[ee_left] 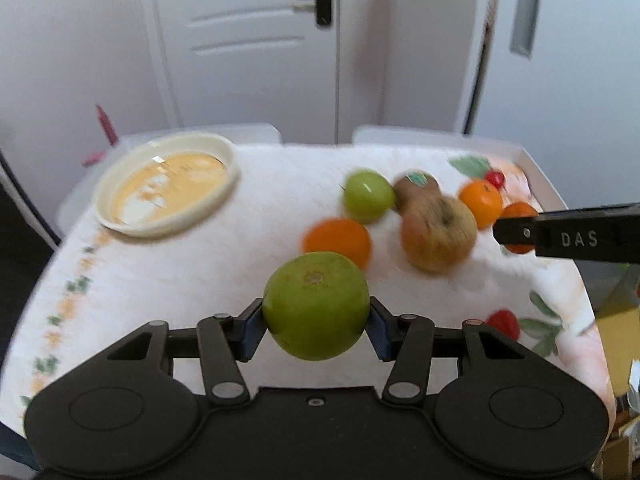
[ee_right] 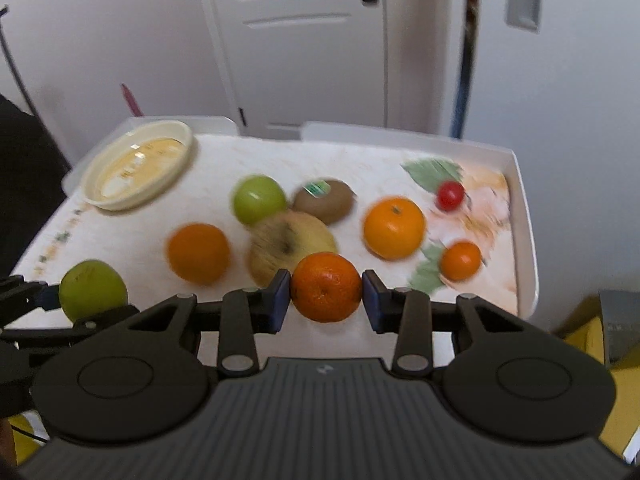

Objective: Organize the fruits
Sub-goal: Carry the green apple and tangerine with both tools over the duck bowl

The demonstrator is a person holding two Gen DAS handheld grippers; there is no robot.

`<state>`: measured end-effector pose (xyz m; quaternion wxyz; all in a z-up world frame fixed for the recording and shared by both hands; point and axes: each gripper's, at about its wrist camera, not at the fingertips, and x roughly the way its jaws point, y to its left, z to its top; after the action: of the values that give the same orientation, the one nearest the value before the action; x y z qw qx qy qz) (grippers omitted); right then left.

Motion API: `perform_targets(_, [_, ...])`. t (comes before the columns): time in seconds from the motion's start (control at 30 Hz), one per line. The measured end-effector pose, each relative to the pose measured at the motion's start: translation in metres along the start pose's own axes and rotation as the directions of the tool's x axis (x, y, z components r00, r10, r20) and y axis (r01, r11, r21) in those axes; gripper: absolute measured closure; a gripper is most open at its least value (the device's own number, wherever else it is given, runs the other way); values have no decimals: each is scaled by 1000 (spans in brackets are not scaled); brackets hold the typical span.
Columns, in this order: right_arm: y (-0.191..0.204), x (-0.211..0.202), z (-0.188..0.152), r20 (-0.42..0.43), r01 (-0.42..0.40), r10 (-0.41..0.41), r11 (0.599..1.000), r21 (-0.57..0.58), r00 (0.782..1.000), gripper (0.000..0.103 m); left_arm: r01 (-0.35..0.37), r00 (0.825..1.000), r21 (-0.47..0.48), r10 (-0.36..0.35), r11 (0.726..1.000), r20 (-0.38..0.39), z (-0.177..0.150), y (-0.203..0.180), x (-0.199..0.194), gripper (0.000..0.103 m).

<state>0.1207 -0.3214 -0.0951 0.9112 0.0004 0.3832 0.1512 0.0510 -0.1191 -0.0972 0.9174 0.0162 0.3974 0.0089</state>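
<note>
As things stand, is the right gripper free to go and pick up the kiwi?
Probably not yet. The right gripper is already shut on a small orange, so its jaws are full. The kiwi also lies beyond the apple, which sits between them.

A home: white panelled door (ee_left: pixel 256 40), fruit-print tablecloth (ee_left: pixel 200 272), cream dish (ee_left: pixel 168 184).

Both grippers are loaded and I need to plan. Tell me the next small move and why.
Probably carry the left gripper with its green fruit toward the cream dish at the far left. The dish looks empty of fruit and is on that gripper's side, while the right gripper holds an orange near the crowded fruit.
</note>
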Motion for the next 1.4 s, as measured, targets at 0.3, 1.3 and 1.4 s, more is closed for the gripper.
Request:
perform_targets(0.3, [56,-15,48,57,-73,76,996,-51,995,50,-94,992,-41,98,995,84,44,70,-32,46])
perform_targets(1.3, [198,167,171,-14,-91,91,996,27,996,50,-12,1000,139,9,990,19,148,229,154,46])
perform_targets(1.4, [198,183,173,-29,-75,76,997,34,997,50,6,1000,167,-6,986,3,147,228,176,47])
